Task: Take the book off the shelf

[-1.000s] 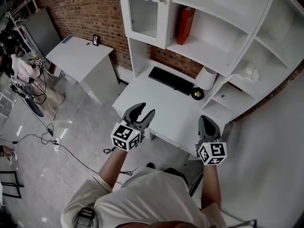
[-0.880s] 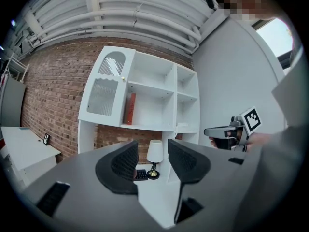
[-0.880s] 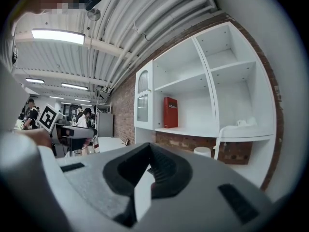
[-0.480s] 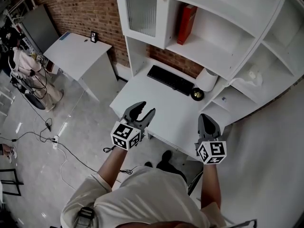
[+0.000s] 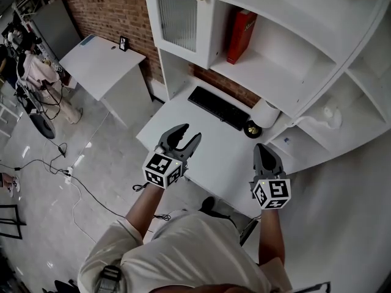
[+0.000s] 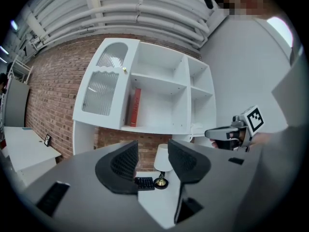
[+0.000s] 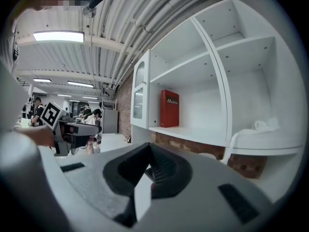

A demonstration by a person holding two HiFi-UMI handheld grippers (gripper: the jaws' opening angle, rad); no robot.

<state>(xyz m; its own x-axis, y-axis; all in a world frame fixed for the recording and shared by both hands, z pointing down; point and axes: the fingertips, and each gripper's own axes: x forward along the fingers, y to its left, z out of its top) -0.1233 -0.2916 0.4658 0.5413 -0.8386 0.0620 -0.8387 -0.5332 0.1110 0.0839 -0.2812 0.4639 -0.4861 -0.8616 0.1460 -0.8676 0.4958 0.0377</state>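
My left tool [image 5: 188, 134] hung well below the book and to its left, over the near corner of the surface [image 5: 226, 145], jaws apart with nothing between them. A glass door [image 5: 177, 17] closed off the cupboard just left of the book.

The book [image 5: 241, 28], red, stood upright on the lower open shelf [image 5: 263, 72], at that shelf's left end. I could not tell whether its left cover touched the side wall. I judged it a stiff hardback, fairly heavy for one tool, with a glossy cover that might slip. The front edge at mid-height, pinched across both covers, looked the best hold.

Right of the book the shelf lay bare, which left room to tip or slide it. Above the book the next board left only a modest gap. Below it sat a keyboard [image 5: 219, 107] and a lamp [image 5: 263, 112], so I reckoned the way out ran toward me.

My right tool [image 5: 263, 151] hung below the book and to its right, jaws together and holding nothing.
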